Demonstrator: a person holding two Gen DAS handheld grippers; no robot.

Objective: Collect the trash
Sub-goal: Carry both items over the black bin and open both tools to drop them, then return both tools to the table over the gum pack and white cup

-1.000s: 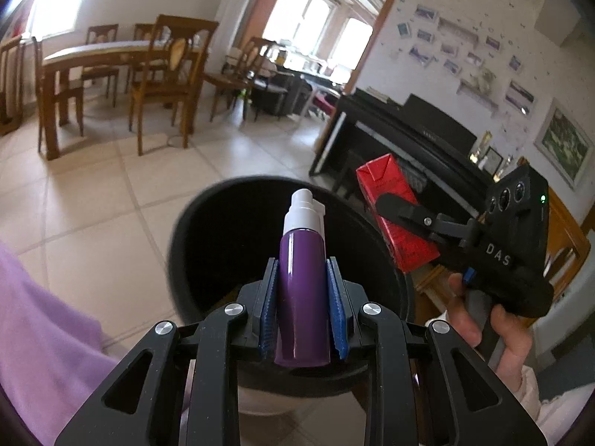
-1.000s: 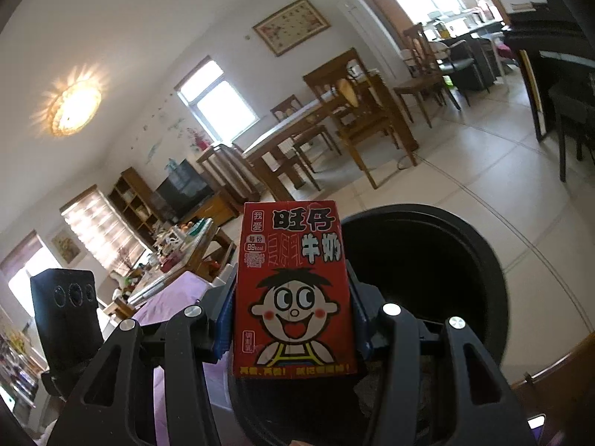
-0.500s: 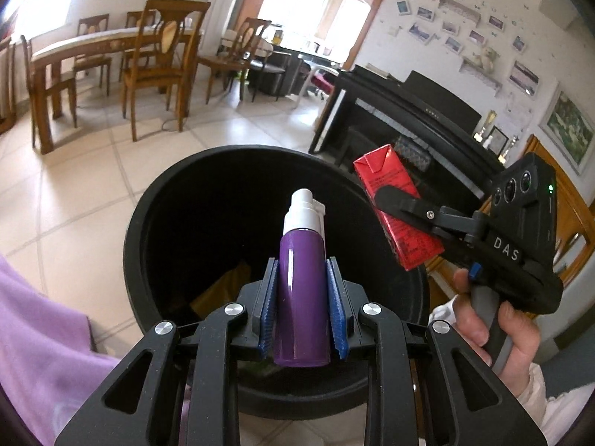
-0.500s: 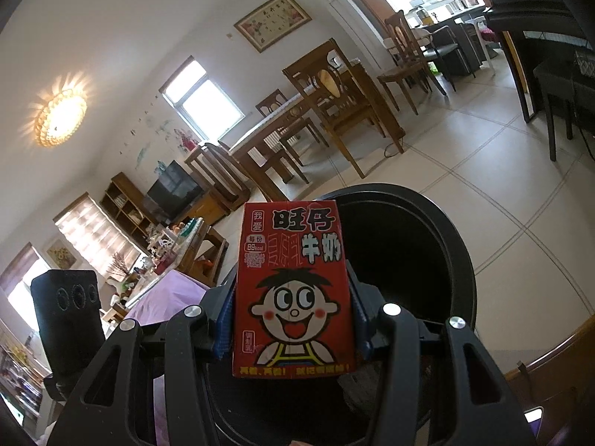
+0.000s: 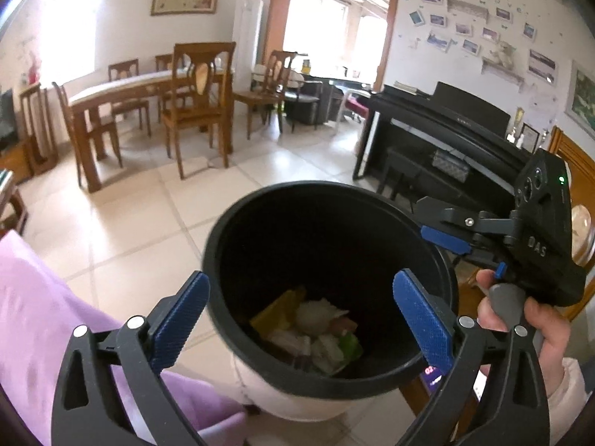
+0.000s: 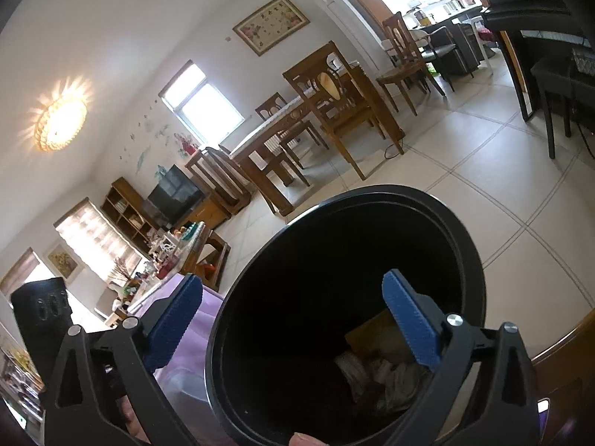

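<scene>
A black round trash bin (image 5: 238, 223) stands on the tiled floor right in front of both grippers; it also shows in the right wrist view (image 6: 465, 230). Crumpled paper, a yellow wrapper and other trash (image 5: 312, 323) lie at its bottom. My left gripper (image 5: 301, 316) is open wide and empty above the bin's near rim. My right gripper (image 6: 293, 323) is open and empty over the bin; in the left wrist view its blue pad (image 5: 444, 239) reaches over the right rim. The purple bottle and red carton are not visible.
A purple cloth (image 5: 44, 316) lies at the left beside the bin. A black piano (image 5: 446, 137) stands behind on the right. A wooden dining table with chairs (image 5: 156, 111) stands further back. A wooden edge (image 6: 561, 338) is at lower right.
Both grippers opened. The purple bottle left my left gripper and the red milk carton left my right gripper. The bin's inside came more into view.
</scene>
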